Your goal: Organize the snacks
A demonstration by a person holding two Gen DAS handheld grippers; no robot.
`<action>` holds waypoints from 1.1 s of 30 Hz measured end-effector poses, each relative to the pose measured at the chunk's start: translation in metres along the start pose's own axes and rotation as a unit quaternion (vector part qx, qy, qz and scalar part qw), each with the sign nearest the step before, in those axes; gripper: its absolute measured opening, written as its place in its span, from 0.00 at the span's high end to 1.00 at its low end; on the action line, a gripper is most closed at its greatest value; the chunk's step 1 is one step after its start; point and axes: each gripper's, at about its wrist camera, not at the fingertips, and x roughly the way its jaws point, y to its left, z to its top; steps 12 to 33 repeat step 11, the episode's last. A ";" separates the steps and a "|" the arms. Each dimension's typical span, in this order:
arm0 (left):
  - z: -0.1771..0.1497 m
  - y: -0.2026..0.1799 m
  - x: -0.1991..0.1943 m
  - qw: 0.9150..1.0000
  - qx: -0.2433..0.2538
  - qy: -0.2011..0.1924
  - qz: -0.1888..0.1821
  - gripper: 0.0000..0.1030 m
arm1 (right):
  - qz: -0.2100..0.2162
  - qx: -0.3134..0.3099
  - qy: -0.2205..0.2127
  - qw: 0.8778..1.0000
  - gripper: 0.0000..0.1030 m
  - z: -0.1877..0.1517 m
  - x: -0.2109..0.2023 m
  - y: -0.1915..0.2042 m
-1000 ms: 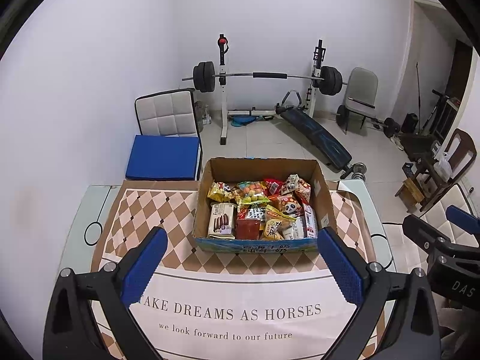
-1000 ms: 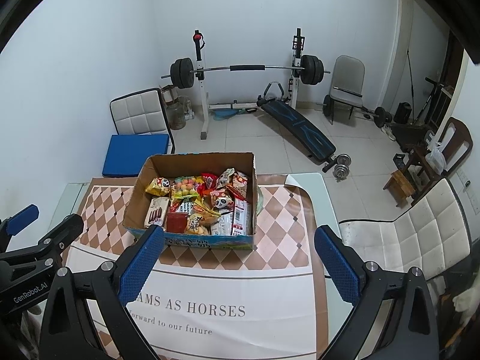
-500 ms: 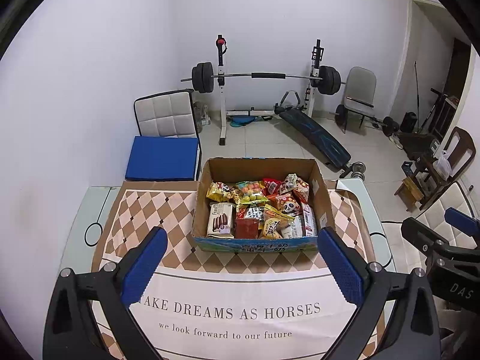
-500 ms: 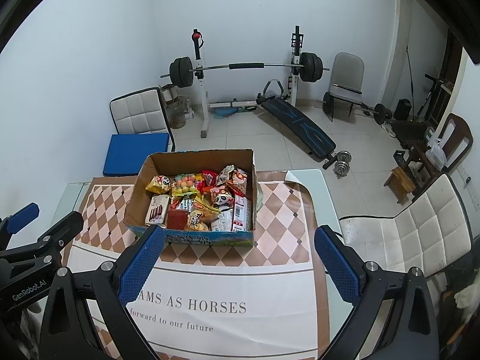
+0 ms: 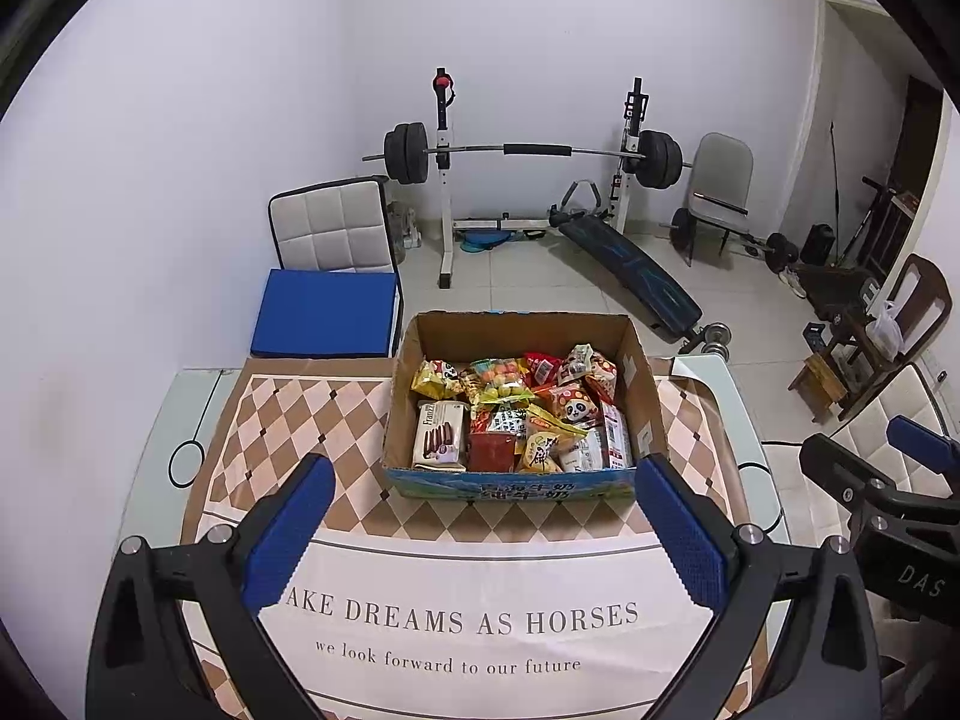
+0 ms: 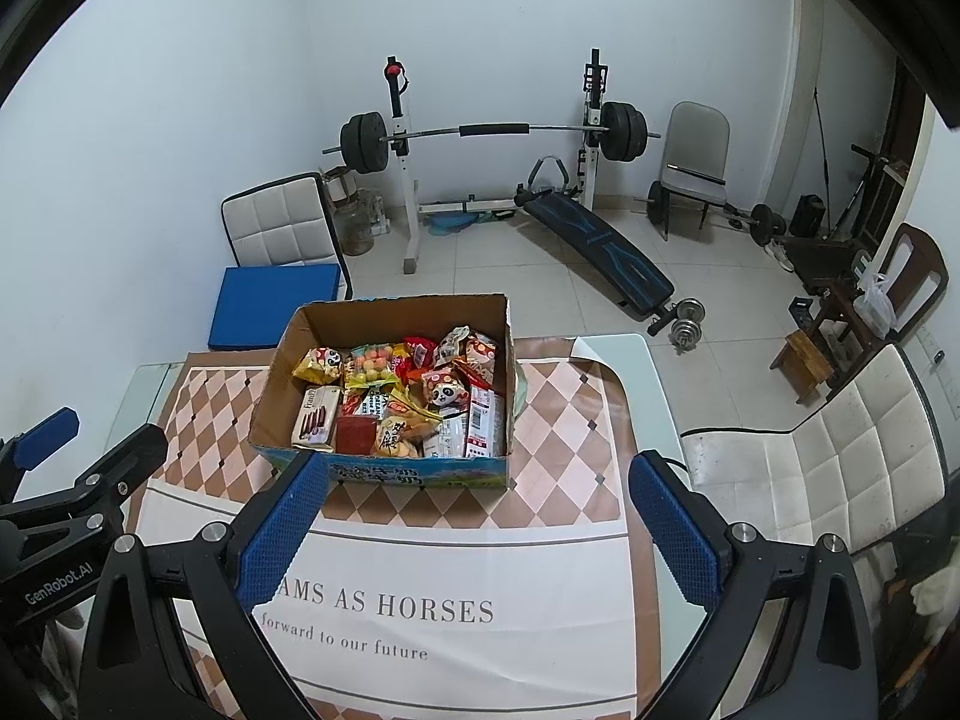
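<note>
- Evidently, my left gripper [image 5: 483, 525] and right gripper [image 6: 474, 519] both have fingers spread apart, empty.
- The snack box [image 5: 521, 483] sits on the surface just ahead of both.
- Packets look light, crinkly, slippery; I'd pinch the biscuit pack [image 5: 440, 435] by its stiff edges.

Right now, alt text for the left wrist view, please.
An open cardboard box packed with snack packets sits on a checkered tablecloth, straight ahead of the open, empty left gripper. The right gripper shows at the right edge. Behind the table are a barbell rack and a chair with a blue cushion.
</note>
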 end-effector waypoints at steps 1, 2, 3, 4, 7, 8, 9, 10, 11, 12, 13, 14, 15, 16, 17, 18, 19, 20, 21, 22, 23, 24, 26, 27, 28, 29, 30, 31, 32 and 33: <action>0.000 0.000 0.000 1.000 0.000 0.000 0.001 0.00 | 0.000 0.000 0.000 1.000 0.01 0.000 0.001 0.000; 0.000 0.000 -0.001 1.000 -0.001 0.000 0.000 0.00 | 0.000 0.001 0.000 1.000 0.01 0.000 0.001 0.000; 0.000 0.000 -0.001 1.000 -0.001 0.000 -0.001 0.00 | 0.000 0.001 -0.001 1.000 0.01 -0.001 0.000 0.000; 0.000 0.000 -0.002 1.000 -0.001 -0.001 0.000 0.00 | -0.001 0.002 0.000 1.000 0.01 -0.001 0.000 0.000; 0.000 -0.002 -0.004 1.000 0.000 -0.005 0.005 0.00 | 0.000 0.003 0.000 1.000 0.01 -0.001 0.000 0.000; -0.003 -0.002 -0.005 1.000 0.000 -0.006 0.006 0.00 | -0.001 0.003 0.000 1.000 0.01 -0.002 0.000 0.000; -0.004 -0.002 -0.006 1.000 0.000 -0.008 0.007 0.00 | -0.001 0.003 0.000 1.000 0.01 -0.002 -0.001 0.001; -0.004 -0.004 -0.007 1.000 0.001 -0.008 0.007 0.00 | -0.001 0.003 0.000 1.000 0.01 -0.003 -0.001 0.001; -0.005 -0.004 -0.006 1.000 0.000 -0.008 0.008 0.00 | -0.001 0.004 0.000 1.000 0.01 -0.002 -0.001 0.001; -0.005 -0.004 -0.006 1.000 0.000 -0.008 0.008 0.00 | -0.001 0.004 0.000 1.000 0.01 -0.002 -0.001 0.001; -0.005 -0.004 -0.006 1.000 0.000 -0.008 0.008 0.00 | -0.001 0.004 0.000 1.000 0.01 -0.002 -0.001 0.001; -0.005 -0.004 -0.006 1.000 0.000 -0.008 0.008 0.00 | -0.001 0.004 0.000 1.000 0.01 -0.002 -0.001 0.001; -0.005 -0.004 -0.006 1.000 0.000 -0.008 0.008 0.00 | -0.001 0.004 0.000 1.000 0.01 -0.002 -0.001 0.001; -0.005 -0.004 -0.006 1.000 0.000 -0.008 0.008 0.00 | -0.001 0.004 0.000 1.000 0.01 -0.002 -0.001 0.001; -0.005 -0.004 -0.006 1.000 0.000 -0.008 0.008 0.00 | -0.001 0.004 0.000 1.000 0.01 -0.002 -0.001 0.001; -0.005 -0.004 -0.006 1.000 0.000 -0.008 0.008 0.00 | -0.001 0.004 0.000 1.000 0.01 -0.002 -0.001 0.001; -0.005 -0.004 -0.006 1.000 0.000 -0.008 0.008 0.00 | -0.001 0.004 0.000 1.000 0.01 -0.002 -0.001 0.001; -0.005 -0.004 -0.006 1.000 0.000 -0.008 0.008 0.00 | -0.001 0.004 0.000 1.000 0.01 -0.002 -0.001 0.001; -0.005 -0.004 -0.006 1.000 0.000 -0.008 0.008 0.00 | -0.001 0.004 0.000 1.000 0.01 -0.002 -0.001 0.001; -0.005 -0.004 -0.006 1.000 0.000 -0.008 0.008 0.00 | -0.001 0.004 0.000 1.000 0.01 -0.002 -0.001 0.001; -0.005 -0.004 -0.006 1.000 0.000 -0.008 0.008 0.00 | -0.001 0.004 0.000 1.000 0.01 -0.002 -0.001 0.001; -0.005 -0.004 -0.006 1.000 0.000 -0.008 0.008 0.00 | -0.001 0.004 0.000 1.000 0.01 -0.002 -0.001 0.001; -0.005 -0.004 -0.006 1.000 0.000 -0.008 0.008 0.00 | -0.001 0.004 0.000 1.000 0.01 -0.002 -0.001 0.001; -0.005 -0.004 -0.006 1.000 0.000 -0.008 0.008 0.00 | -0.001 0.004 0.000 1.000 0.01 -0.002 -0.001 0.001; -0.005 -0.004 -0.006 1.000 0.000 -0.008 0.008 0.00 | -0.001 0.004 0.000 1.000 0.01 -0.002 -0.001 0.001; -0.005 -0.004 -0.006 1.000 0.000 -0.008 0.008 0.00 | -0.001 0.004 0.000 1.000 0.01 -0.002 -0.001 0.001; -0.005 -0.004 -0.006 1.000 0.000 -0.008 0.008 0.00 | -0.001 0.004 0.000 1.000 0.01 -0.002 -0.001 0.001; -0.005 -0.004 -0.006 1.000 0.000 -0.008 0.008 0.00 | -0.001 0.004 0.000 1.000 0.01 -0.002 -0.001 0.001; -0.005 -0.004 -0.006 1.000 0.000 -0.008 0.008 0.00 | -0.001 0.004 0.000 1.000 0.01 -0.002 -0.001 0.001; -0.005 -0.004 -0.006 1.000 0.000 -0.008 0.008 0.00 | -0.001 0.004 0.000 1.000 0.01 -0.002 -0.001 0.001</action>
